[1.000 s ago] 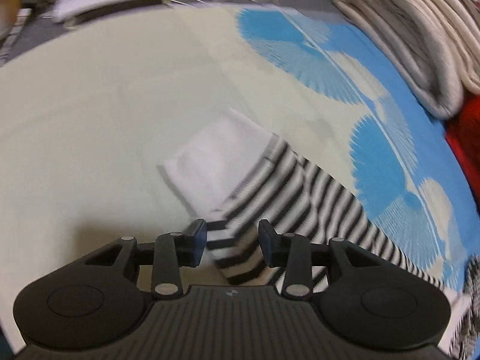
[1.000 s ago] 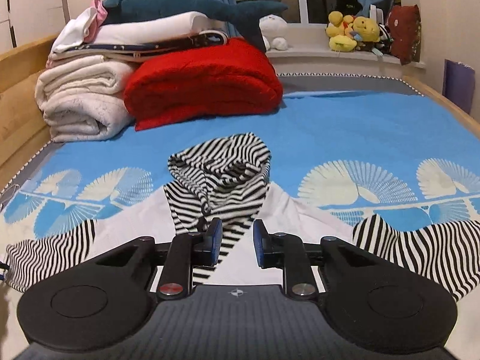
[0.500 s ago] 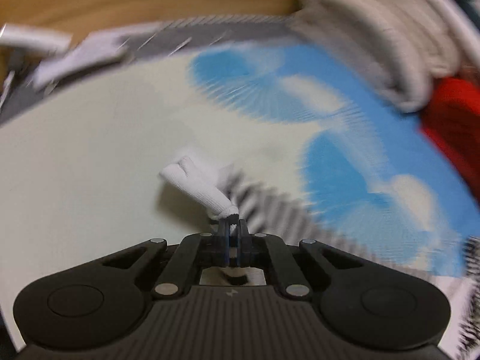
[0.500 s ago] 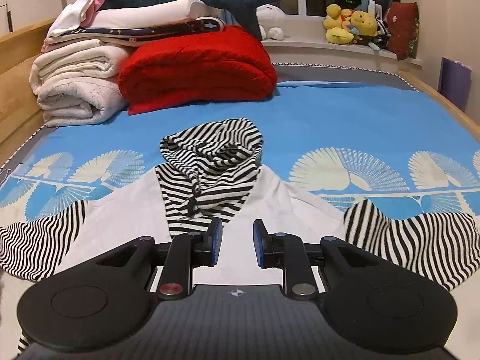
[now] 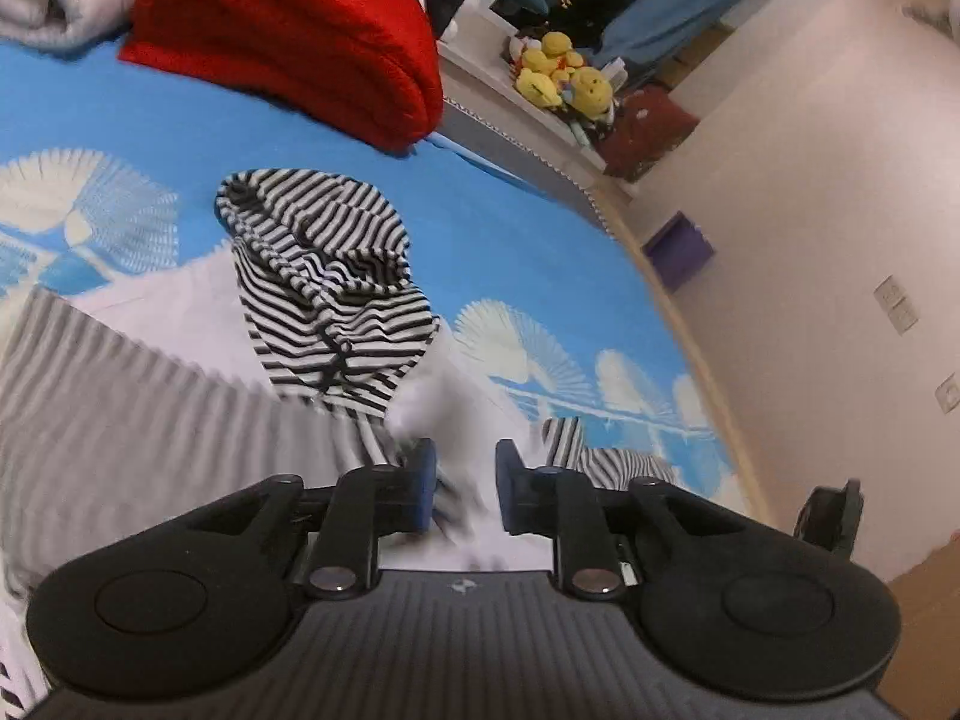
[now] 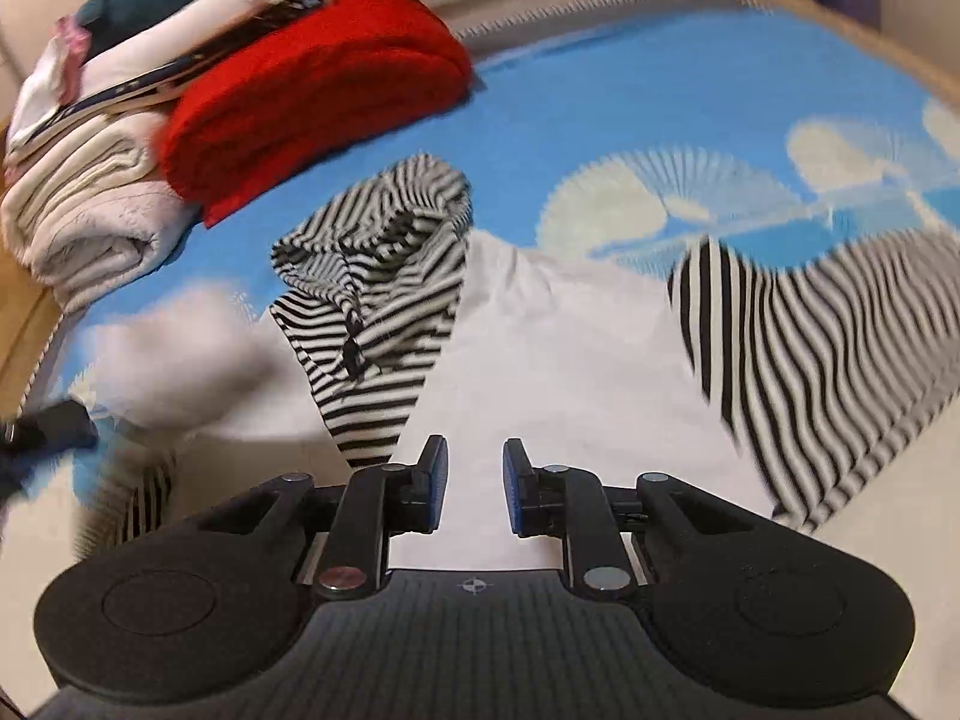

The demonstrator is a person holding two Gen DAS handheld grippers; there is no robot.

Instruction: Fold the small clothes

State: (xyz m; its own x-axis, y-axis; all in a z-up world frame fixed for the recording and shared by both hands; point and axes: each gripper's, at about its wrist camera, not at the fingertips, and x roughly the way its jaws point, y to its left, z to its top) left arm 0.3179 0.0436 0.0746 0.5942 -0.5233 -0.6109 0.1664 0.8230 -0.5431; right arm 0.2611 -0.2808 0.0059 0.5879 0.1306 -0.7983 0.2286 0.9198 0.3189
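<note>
Your left gripper (image 5: 459, 483) is hovering over the small hooded top (image 5: 327, 294), which is lying spread on the blue bedsheet (image 5: 528, 240) with its pale fan print. Its jaws have just been opening after a tight pinch, and they are now standing apart. A blurred piece of the top's white and striped cloth is showing in the gap between the blue pads (image 5: 423, 483), but the blur is hiding whether it is still touching them, so you are looking at a released grip rather than a clamp. The left striped sleeve (image 5: 120, 420) is sweeping across the lower left of that view as a grey smear.

Your right gripper (image 6: 474, 486) is hanging low over the white body of the top (image 6: 540, 360), jaws parted with nothing between them. The striped hood (image 6: 384, 276) is lying flat just beyond its fingertips, and the right striped sleeve (image 6: 828, 360) is stretching out toward the right edge of the bed.

Behind the top, a folded red blanket (image 6: 312, 96) is sitting beside a stack of cream blankets (image 6: 90, 216). Yellow plush toys (image 5: 564, 75) are sitting on the sill past the bed's far end. At the left edge of the right wrist view, a dark blurred shape is showing; you cannot tell what it is.
</note>
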